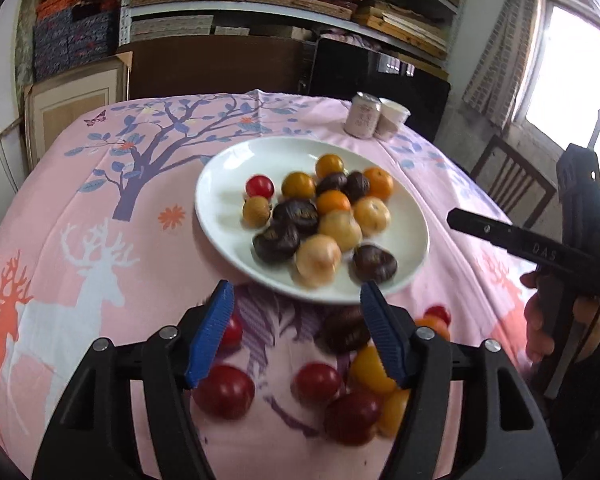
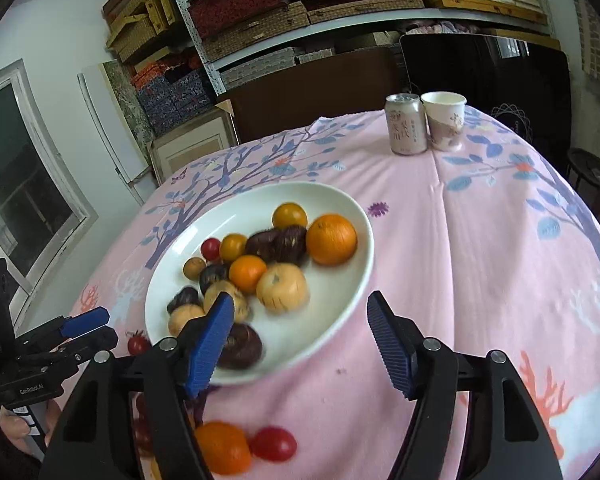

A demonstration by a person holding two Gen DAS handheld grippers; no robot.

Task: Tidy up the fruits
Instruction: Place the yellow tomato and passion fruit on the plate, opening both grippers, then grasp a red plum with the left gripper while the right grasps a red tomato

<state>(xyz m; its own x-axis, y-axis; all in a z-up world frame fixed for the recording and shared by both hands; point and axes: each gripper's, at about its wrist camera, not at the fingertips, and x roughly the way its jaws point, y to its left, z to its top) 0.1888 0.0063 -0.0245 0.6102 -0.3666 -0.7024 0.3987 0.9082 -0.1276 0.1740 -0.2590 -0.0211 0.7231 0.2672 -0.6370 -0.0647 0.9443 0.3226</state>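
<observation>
While both grippers hang released, fruit fills a white plate (image 2: 340,304) mid-table.
Left gripper (image 1: 296,332) and right gripper (image 2: 300,340) grasp nothing; two oranges (image 2: 331,239), about five chestnuts (image 1: 374,263) plated; three red tomatoes (image 1: 223,391) near the table's front edge.

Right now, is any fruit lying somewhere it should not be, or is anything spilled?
Yes. Several fruits lie loose on the pink tablecloth in front of the white plate rather than on it: red tomatoes, a yellow one, and a dark chestnut. Nothing looks spilled or damaged.
</observation>
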